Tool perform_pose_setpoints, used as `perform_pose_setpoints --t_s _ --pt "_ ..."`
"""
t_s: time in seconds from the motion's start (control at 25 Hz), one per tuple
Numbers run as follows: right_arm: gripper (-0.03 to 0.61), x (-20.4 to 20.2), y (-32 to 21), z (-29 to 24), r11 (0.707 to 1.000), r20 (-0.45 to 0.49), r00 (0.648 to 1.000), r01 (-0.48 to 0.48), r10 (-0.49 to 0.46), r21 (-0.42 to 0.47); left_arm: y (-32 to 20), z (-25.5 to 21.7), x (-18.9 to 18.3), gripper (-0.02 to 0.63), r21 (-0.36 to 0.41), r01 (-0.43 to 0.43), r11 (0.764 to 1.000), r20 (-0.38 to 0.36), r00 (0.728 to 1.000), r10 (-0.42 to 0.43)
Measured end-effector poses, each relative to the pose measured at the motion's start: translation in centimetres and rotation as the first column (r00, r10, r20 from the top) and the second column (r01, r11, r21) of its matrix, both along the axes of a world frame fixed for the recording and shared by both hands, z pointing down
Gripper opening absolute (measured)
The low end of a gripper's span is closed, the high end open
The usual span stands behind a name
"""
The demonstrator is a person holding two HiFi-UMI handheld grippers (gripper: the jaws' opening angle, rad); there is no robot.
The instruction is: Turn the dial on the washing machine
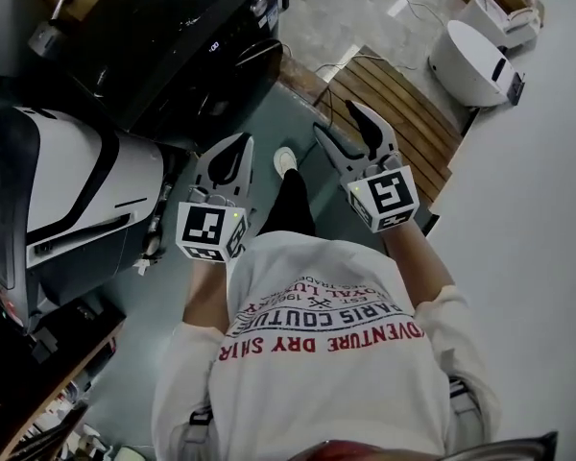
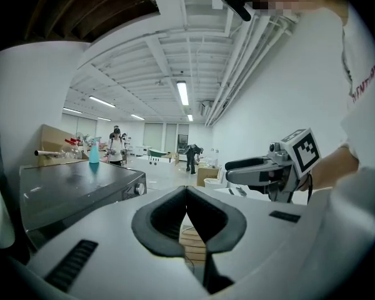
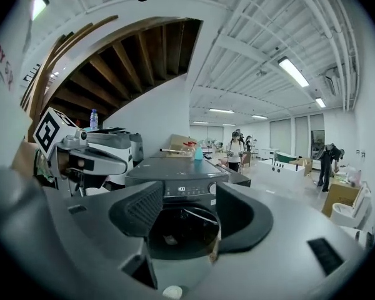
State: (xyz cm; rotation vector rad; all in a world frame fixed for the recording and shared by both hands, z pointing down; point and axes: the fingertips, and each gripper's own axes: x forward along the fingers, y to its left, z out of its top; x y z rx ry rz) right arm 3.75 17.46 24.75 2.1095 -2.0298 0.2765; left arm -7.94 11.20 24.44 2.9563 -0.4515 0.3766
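Note:
The dark grey front-loading washing machine (image 1: 173, 36) stands ahead of me on the left. In the right gripper view its control panel faces me, with the round dial (image 3: 212, 189) at the panel's right end, half hidden behind my right jaw. The left gripper view shows the dial (image 2: 139, 189) from the side. Both grippers hang in the air well short of the machine. My left gripper (image 1: 240, 142) is shut, its pads meeting at the tip (image 2: 186, 188), with nothing in it. My right gripper (image 1: 335, 116) stands open and empty, its jaws framing the machine's door (image 3: 187, 189).
A white appliance (image 1: 67, 200) stands at the left beside the washer. A wooden pallet (image 1: 394, 104) lies ahead on the right, with white fixtures (image 1: 470, 60) beyond. A blue spray bottle (image 3: 199, 152) sits on the washer's top. Several people stand far back in the hall.

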Motion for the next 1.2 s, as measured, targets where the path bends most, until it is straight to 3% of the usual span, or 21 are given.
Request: perform_pose_setpoints --t_s 0.32,0.56,0.8,1.2 --pt "0.267 6.8 -16.4 4.6 0.984 -0.044 0.992 0.113 -0.120 -0.136 -14.7 3.5 6.7 0.017 -0.031 0.069 0.997 0.003 0.998 -0.069" --pt "0.270 9.9 -25.6 8.6 0.965 -0.046 0.983 0.166 -0.179 -0.201 -22.9 6.0 8.9 0.017 -0.057 0.123 0.991 -0.003 0.992 -0.123" --pt "0.282 11.5 -30.8 13.5 0.946 -0.075 0.971 0.200 -0.226 -0.255 -25.2 9.1 9.7 0.017 -0.083 0.156 0.984 0.001 0.988 -0.157" --pt "0.307 13.4 -35.9 20.9 0.907 -0.201 0.924 0.243 -0.324 -0.344 -24.7 15.2 8.9 0.015 -0.147 0.278 0.949 0.106 0.959 -0.264"
